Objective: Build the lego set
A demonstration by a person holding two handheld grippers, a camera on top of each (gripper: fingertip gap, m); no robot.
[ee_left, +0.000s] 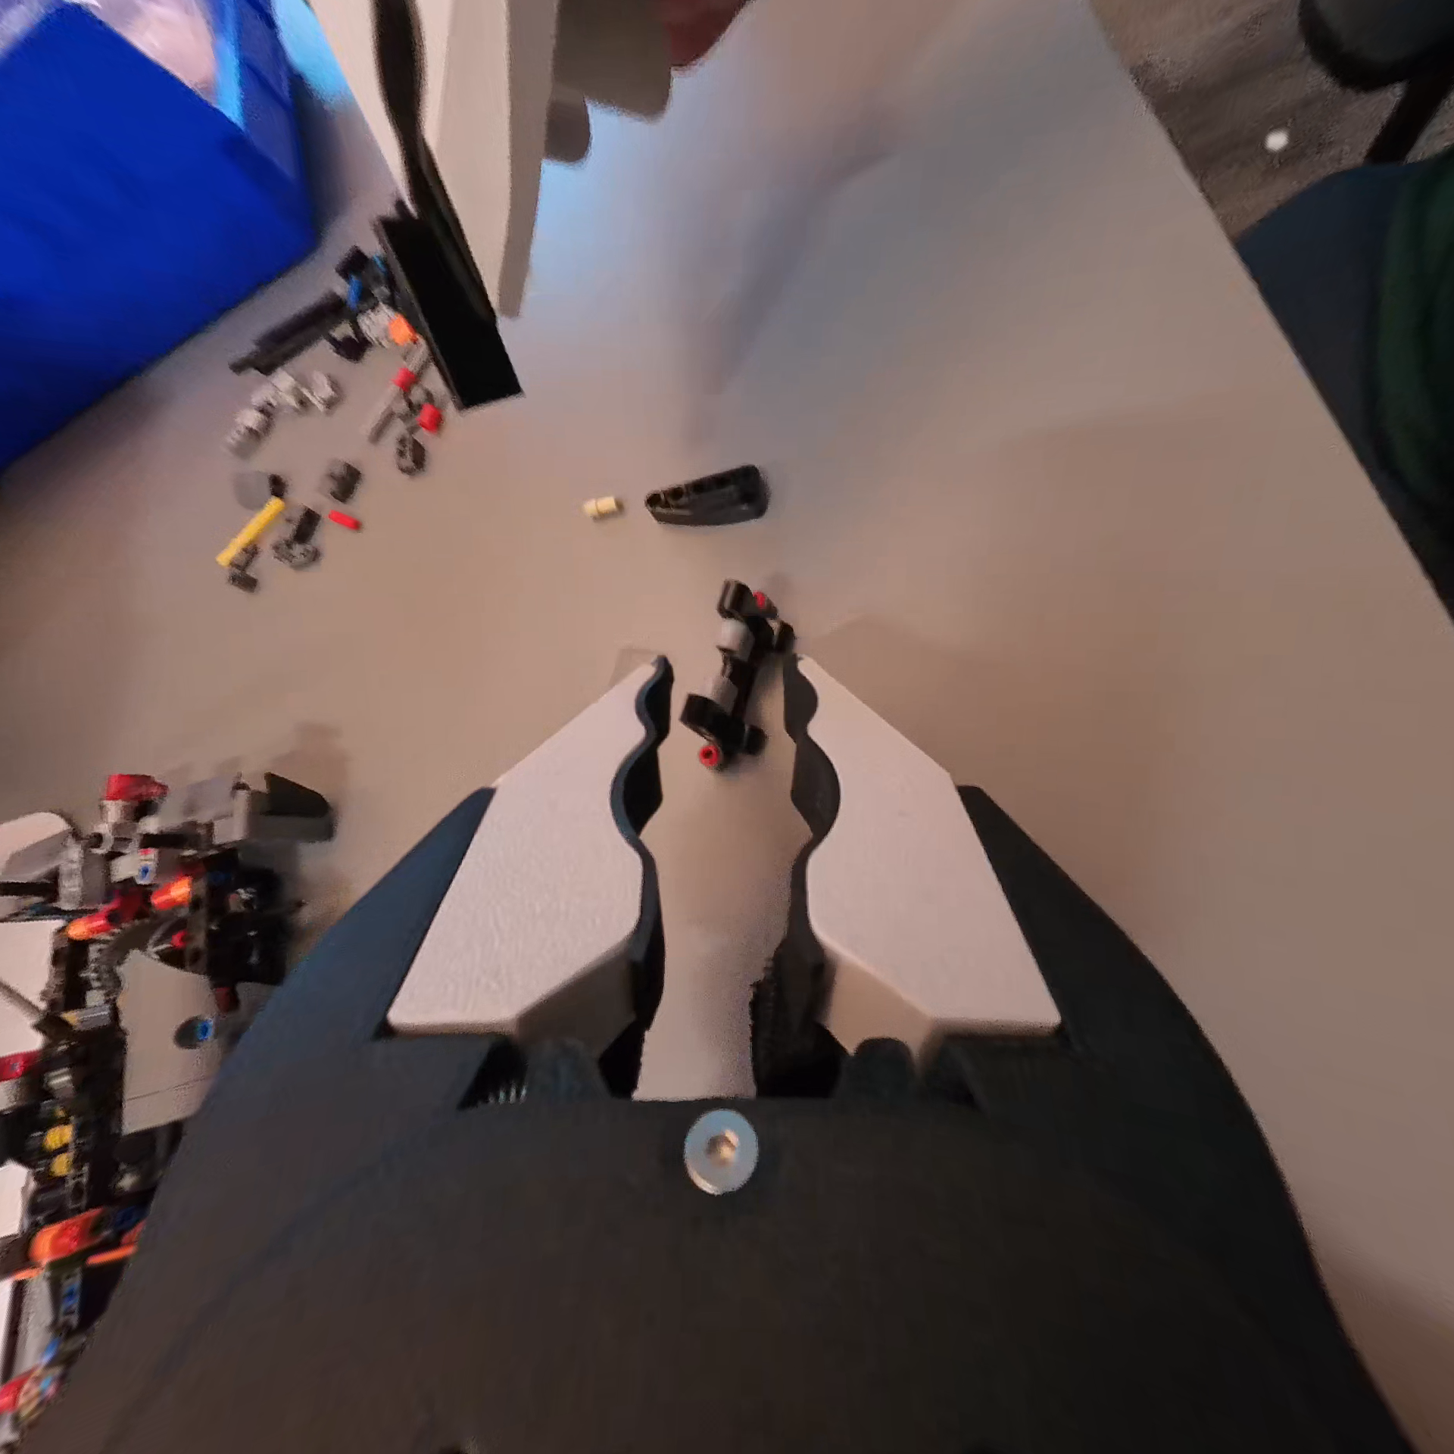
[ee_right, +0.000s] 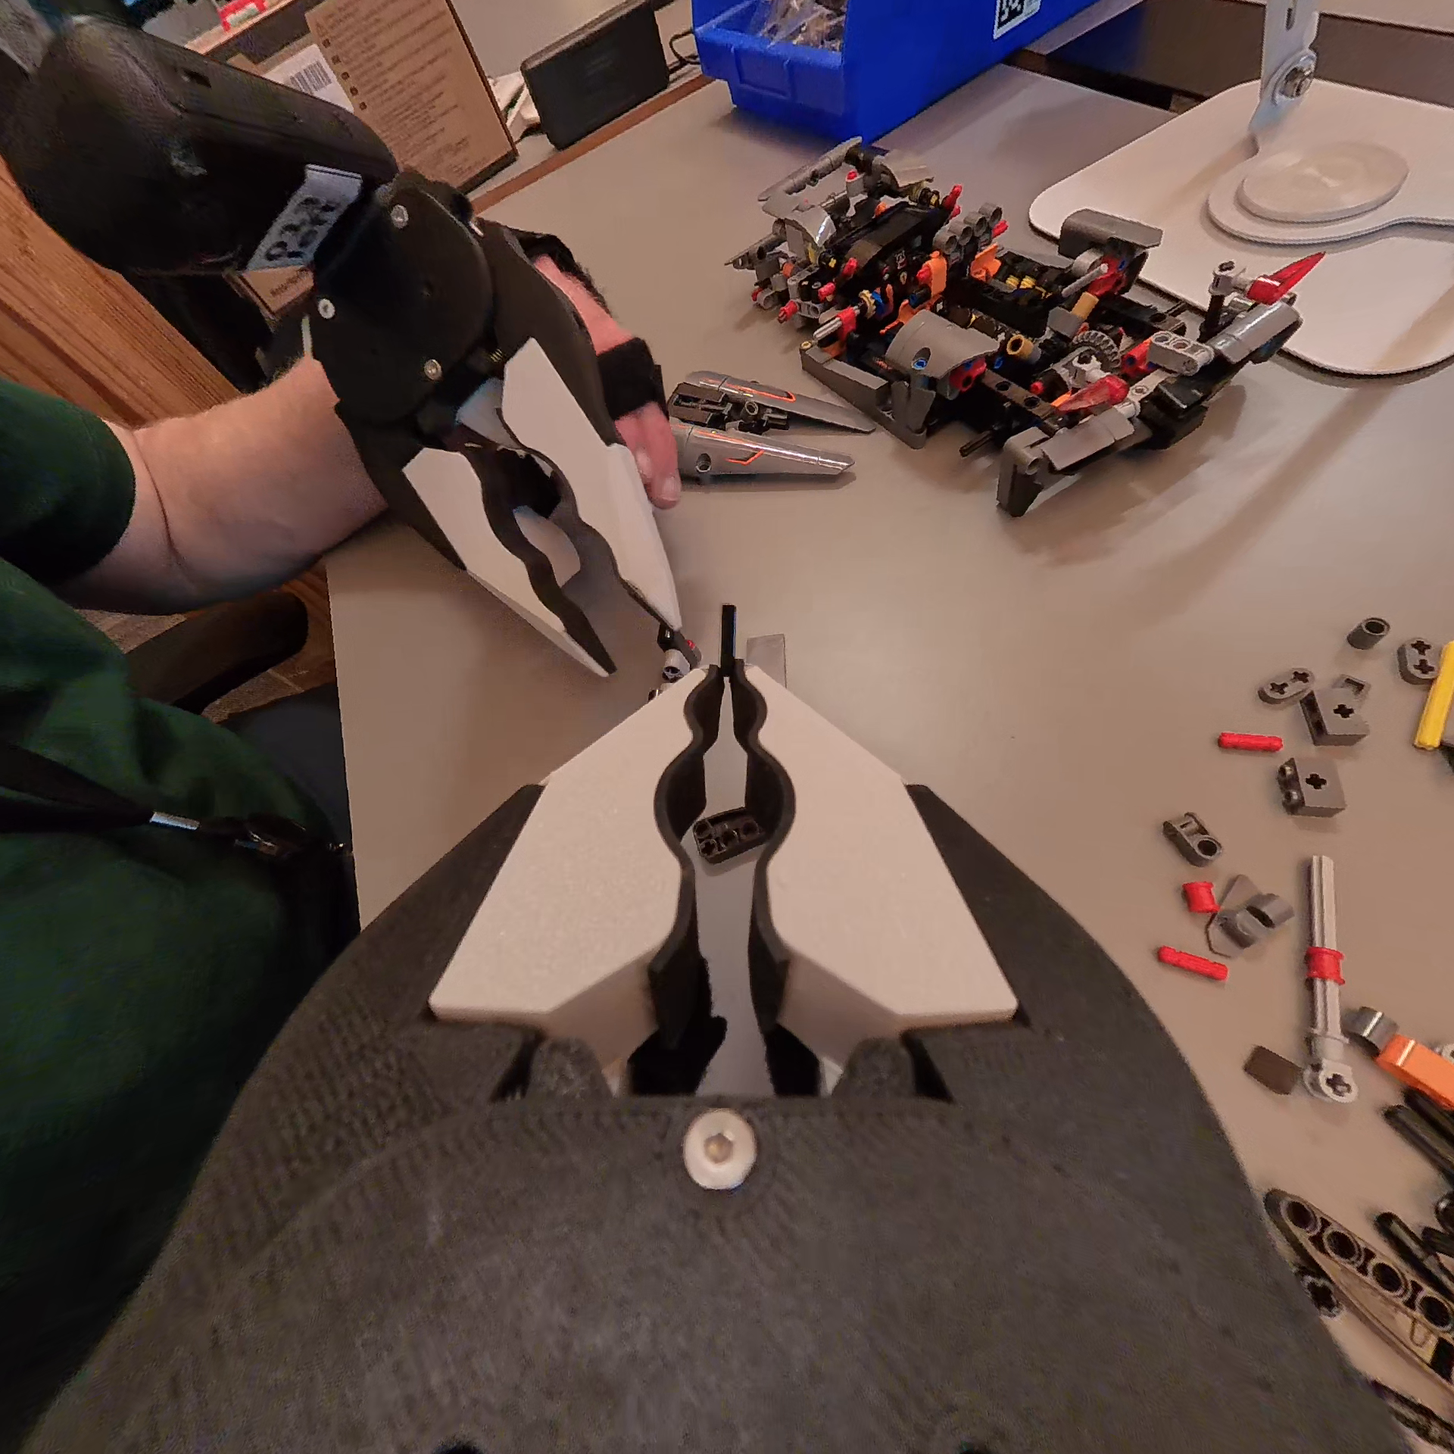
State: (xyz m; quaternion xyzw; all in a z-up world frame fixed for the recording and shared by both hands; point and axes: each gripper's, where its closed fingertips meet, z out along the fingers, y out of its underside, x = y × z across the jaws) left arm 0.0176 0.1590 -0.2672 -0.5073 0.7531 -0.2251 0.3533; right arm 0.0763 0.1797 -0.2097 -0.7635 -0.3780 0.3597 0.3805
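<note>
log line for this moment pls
left tongs: open over small black subassembly on table | right tongs: shut on thin black pin | car model: untouched

An office or lab desk: a grey tabletop (ee_right: pixel 944 598) with a monitor stand (ee_right: pixel 1290 157) at upper right, a blue parts bin (ee_right: pixel 850 71) at top, a cardboard box (ee_right: pixel 409 86) at upper left

two tongs (ee_right: pixel 728 669), one car chassis (ee_right: pixel 1015 315), two silver panels (ee_right: pixel 759 433).

printed label on the blue bin (ee_right: pixel 865 71), printed cardboard box (ee_right: pixel 409 86), tag on left tool (ee_right: pixel 645 645)
</note>
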